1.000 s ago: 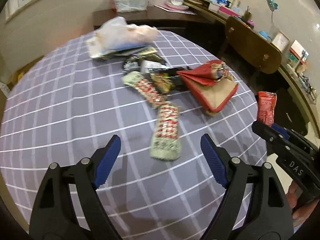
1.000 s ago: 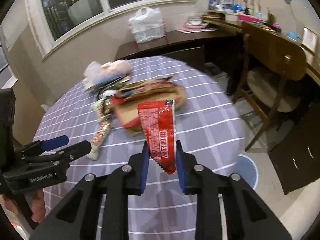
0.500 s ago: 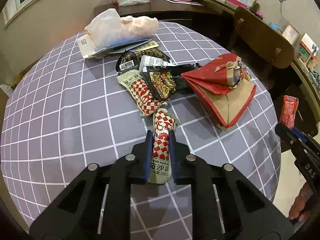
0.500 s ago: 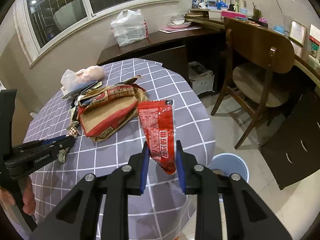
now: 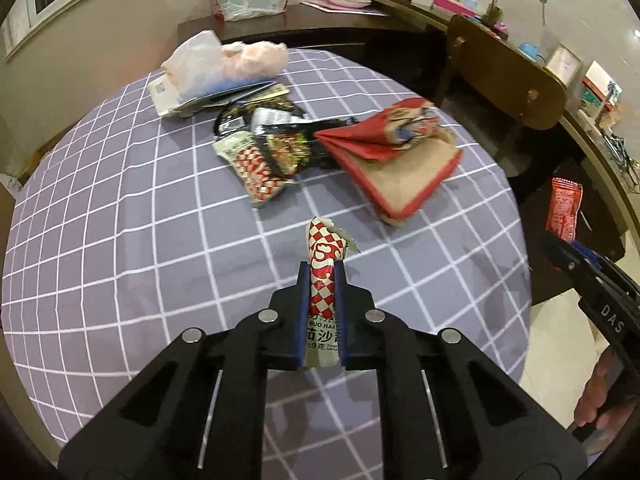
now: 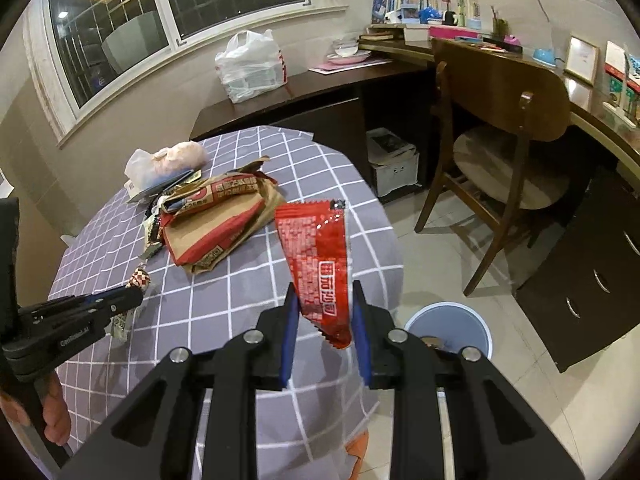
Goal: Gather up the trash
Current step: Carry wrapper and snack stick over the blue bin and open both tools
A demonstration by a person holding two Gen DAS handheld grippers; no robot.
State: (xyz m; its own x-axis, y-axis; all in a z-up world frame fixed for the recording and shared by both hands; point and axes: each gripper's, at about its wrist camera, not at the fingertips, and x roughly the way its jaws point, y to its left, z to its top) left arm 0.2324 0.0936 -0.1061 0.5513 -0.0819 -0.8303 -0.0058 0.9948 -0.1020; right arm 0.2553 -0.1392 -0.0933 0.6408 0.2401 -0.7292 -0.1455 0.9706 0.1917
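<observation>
Round table (image 5: 120, 240), purple checked cloth. Wooden chair (image 6: 500, 120), beside it. Blue bin (image 6: 448, 330), on the floor just past the table edge. Red-and-brown paper bag (image 5: 404, 176), lying on the cloth among wrappers. Right gripper (image 6: 324, 320): jaws narrow, pads clamped on a red sachet (image 6: 316, 256) held over the table edge near the bin. Left gripper (image 5: 322, 312): jaws closing, pads pressing a red-and-white checked wrapper (image 5: 322, 276) above the cloth.
</observation>
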